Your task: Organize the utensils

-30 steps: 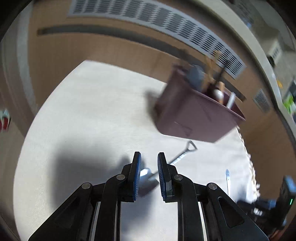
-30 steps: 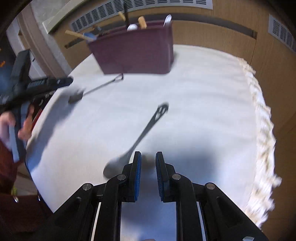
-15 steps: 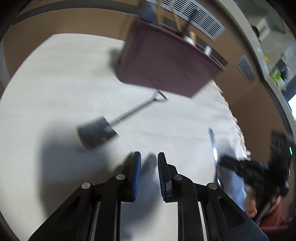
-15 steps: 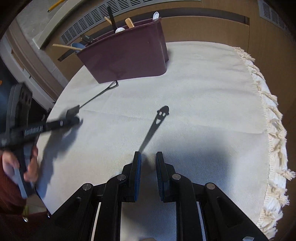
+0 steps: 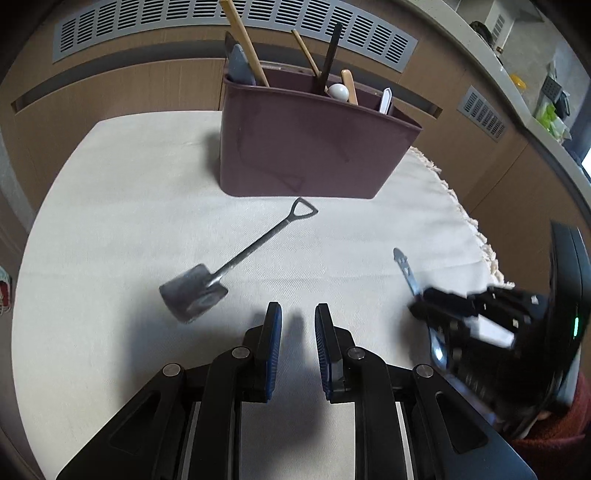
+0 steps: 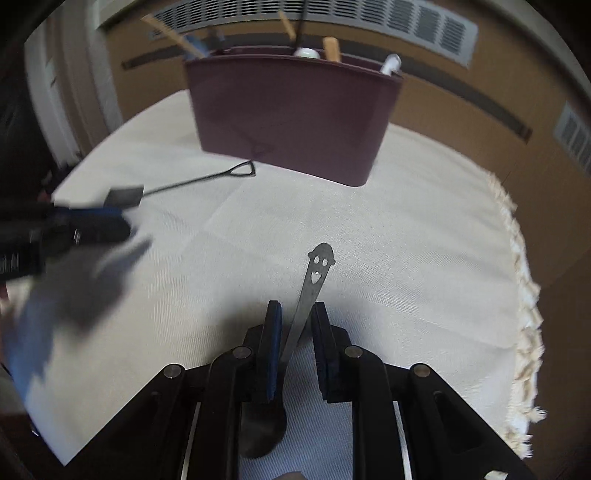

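Note:
A maroon utensil bin (image 5: 314, 147) stands at the back of the cloth-covered table, holding several utensils; it also shows in the right wrist view (image 6: 291, 114). A shovel-shaped metal spoon (image 5: 229, 266) lies in front of it, also seen in the right wrist view (image 6: 192, 182). My left gripper (image 5: 298, 321) is open and empty, just right of the shovel's blade. A smiley-handled metal spoon (image 6: 314, 280) lies between the open fingers of my right gripper (image 6: 295, 314), bowl under the gripper; the jaws are not closed on it. The right gripper also shows in the left wrist view (image 5: 421, 306).
The white cloth (image 5: 110, 206) covers the table, with a fringed edge (image 6: 524, 288) on the right. A wooden wall with grey vents (image 5: 184, 22) stands behind the bin. My left gripper shows blurred at the left of the right wrist view (image 6: 92, 225).
My right gripper has moved forward over the smiley spoon, which now lies between its fingers. My left gripper has swung back, so the shovel spoon sits ahead to its left.

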The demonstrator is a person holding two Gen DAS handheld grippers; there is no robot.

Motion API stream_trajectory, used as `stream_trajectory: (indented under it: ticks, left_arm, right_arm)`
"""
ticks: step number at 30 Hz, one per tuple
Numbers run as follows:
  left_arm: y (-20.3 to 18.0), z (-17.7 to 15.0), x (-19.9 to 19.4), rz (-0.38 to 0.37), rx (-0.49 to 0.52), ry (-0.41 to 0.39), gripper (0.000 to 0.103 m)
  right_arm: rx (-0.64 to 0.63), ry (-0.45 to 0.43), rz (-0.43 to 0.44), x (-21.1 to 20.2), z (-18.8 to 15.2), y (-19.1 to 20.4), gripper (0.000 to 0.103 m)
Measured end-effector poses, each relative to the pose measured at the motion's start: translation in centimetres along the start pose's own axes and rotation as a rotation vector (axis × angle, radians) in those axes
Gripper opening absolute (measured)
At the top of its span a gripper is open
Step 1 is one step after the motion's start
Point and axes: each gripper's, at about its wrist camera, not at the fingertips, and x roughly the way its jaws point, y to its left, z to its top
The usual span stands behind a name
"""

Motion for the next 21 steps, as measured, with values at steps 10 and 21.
stream_trajectory:
  ticks: [10, 21]
  left_arm:
    - [6.6, 2.6, 0.1, 0.029, -0.228, -0.084, 0.02]
    - [6.4, 3.2, 2.9, 0.069, -0.247, -0.046, 0.021]
  right_arm:
    - [0.043, -0.01, 0.008, -2.3, -3.7, -1.3, 0.018]
    - [0.162, 0.0, 0.062, -2.6, -4.7, -2.3, 0.021]
